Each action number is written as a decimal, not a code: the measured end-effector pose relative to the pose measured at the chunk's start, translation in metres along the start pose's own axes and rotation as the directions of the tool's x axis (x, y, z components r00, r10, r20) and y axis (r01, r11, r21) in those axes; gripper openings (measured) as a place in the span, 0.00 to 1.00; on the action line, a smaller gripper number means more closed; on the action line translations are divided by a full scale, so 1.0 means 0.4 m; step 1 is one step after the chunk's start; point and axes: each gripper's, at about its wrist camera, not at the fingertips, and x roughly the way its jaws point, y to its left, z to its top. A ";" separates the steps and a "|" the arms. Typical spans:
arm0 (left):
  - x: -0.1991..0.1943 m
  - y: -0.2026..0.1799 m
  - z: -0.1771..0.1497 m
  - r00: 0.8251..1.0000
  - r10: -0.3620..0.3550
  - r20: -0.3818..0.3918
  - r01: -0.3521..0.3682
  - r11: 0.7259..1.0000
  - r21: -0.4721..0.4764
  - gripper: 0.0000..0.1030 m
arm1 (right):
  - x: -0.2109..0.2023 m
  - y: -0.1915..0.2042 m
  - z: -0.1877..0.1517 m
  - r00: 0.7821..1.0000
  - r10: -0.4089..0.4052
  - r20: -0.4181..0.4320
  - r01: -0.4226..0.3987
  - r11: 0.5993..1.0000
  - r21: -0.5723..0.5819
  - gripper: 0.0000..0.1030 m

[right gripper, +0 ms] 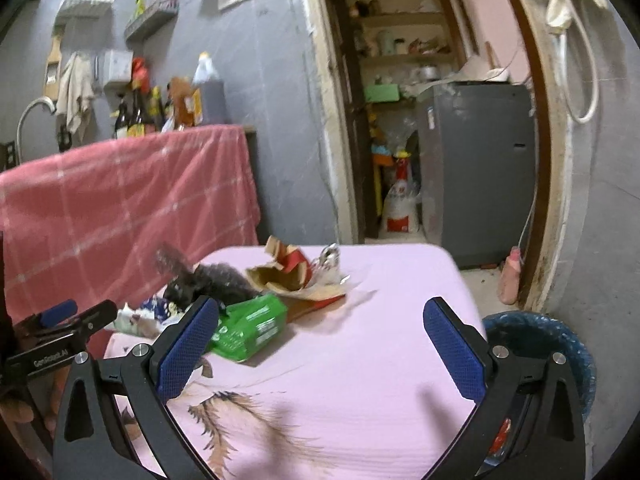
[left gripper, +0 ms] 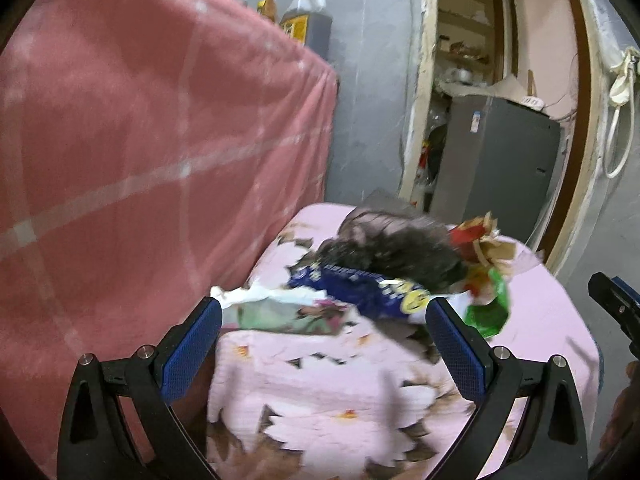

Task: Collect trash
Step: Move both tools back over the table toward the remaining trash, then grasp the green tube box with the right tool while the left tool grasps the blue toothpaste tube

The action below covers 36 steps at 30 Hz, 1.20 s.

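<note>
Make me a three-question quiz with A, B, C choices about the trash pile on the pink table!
1. Where does the round blue woven basket stand?
A. on the floor by the table's right edge
B. on the red checked cloth
C. on the grey fridge

2. What colour is the flat plastic packet nearest the right tool?
A. yellow
B. green
C. white

3. How do both tools stand?
A. both shut on trash
B. one shut, one open
C. both open, holding nothing

Answers: 1 A, the basket sits low beside the pink flowered tablecloth. 2 B, the packet is bright green. 3 C, the left tool and right tool have fingers wide apart.
</note>
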 end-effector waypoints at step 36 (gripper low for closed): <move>0.145 0.016 0.008 0.967 -0.015 -0.256 0.054 0.988 0.146 0.64 | 0.236 0.102 -0.034 0.941 0.028 -0.338 -0.034 0.999 -0.011 0.63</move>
